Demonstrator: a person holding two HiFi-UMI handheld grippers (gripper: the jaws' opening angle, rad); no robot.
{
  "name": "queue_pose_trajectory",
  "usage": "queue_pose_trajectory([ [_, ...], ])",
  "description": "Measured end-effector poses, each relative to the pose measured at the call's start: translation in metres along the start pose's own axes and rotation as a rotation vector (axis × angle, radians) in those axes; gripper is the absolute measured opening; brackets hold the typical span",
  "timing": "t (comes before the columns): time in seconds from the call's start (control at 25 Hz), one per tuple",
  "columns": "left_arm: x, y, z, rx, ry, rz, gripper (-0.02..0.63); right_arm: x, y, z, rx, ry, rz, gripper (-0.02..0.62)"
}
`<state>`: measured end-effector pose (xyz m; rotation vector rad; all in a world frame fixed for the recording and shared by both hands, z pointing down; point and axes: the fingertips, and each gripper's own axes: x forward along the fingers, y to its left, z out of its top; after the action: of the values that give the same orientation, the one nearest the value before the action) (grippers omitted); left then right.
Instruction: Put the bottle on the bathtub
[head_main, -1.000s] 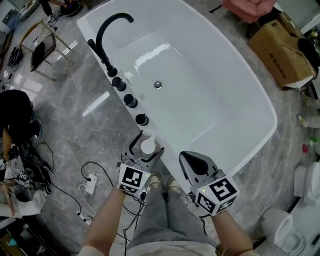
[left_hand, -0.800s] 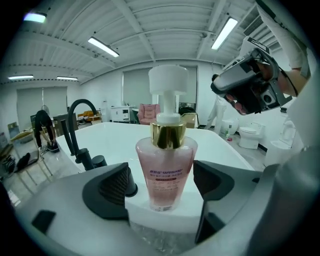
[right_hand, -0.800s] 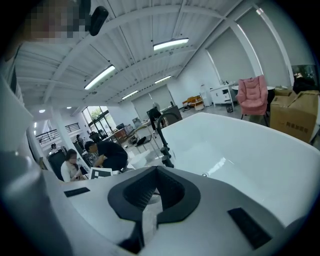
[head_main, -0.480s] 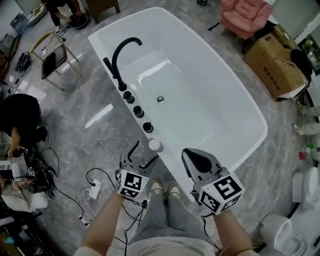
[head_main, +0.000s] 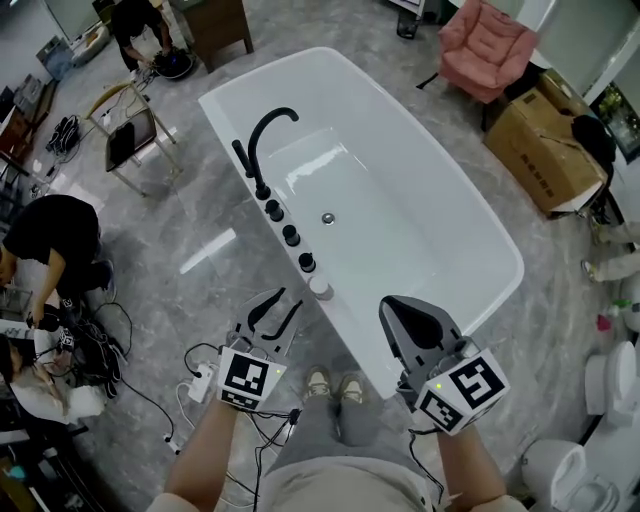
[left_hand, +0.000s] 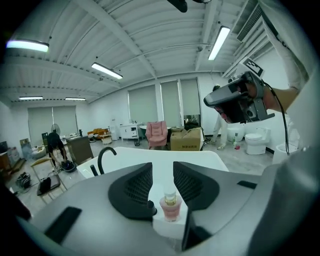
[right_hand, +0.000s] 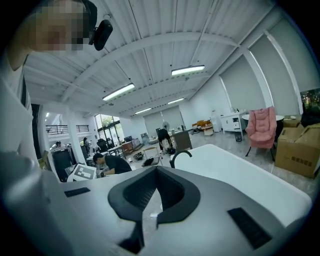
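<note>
A small pale-pink bottle (head_main: 320, 288) with a white cap stands upright on the near rim of the white bathtub (head_main: 480, 230), just below the row of black tap knobs. My left gripper (head_main: 279, 304) is open and sits a short way back from the bottle, touching nothing. In the left gripper view the bottle (left_hand: 170, 205) shows between the parted jaws of the left gripper (left_hand: 162, 172), beyond their tips. My right gripper (head_main: 396, 306) is shut and empty, held off the tub's near edge. In its own view the right gripper (right_hand: 157, 169) has its jaws together.
A black arched faucet (head_main: 265, 135) rises from the tub's left rim. A pink armchair (head_main: 485, 40) and a cardboard box (head_main: 545, 140) stand beyond the tub. A person (head_main: 50, 235) crouches at left among cables; a power strip (head_main: 200, 380) lies by my feet. A toilet (head_main: 600, 460) is at lower right.
The left gripper, which was around the bottle a second ago, has drawn back from it. The bottle stays on the rim. The view has pulled away from the tub.
</note>
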<state>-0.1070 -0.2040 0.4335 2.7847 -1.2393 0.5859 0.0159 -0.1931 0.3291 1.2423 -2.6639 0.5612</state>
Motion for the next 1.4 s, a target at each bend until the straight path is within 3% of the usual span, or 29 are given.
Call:
queue_pose_trajectory([
  [0.2,-0.033,0.002,0.057,0.038,-0.055,0.007,0.086,-0.026,0.020,0.034,-0.051,-0.035,0.002,0.028],
  [0.36,-0.062,0.006,0.102,0.058,-0.145,0.062,0.044,-0.039,0.038,0.052,-0.083,-0.037,0.034,0.028],
  [0.56,-0.097,0.009,0.148,0.010,-0.243,0.141,0.029,-0.060,0.062,0.076,-0.150,-0.056,0.068,0.028],
  [1.08,-0.156,-0.013,0.197,0.161,-0.235,0.123,0.026,-0.103,0.087,0.107,-0.233,-0.099,0.050,0.028],
  [1.24,-0.166,-0.019,0.199,0.113,-0.246,0.131,0.026,-0.116,0.087,0.104,-0.240,-0.086,0.045,0.028],
  [1.4,-0.167,-0.025,0.197,0.117,-0.246,0.131,0.026,-0.120,0.086,0.097,-0.234,-0.078,0.052,0.028],
])
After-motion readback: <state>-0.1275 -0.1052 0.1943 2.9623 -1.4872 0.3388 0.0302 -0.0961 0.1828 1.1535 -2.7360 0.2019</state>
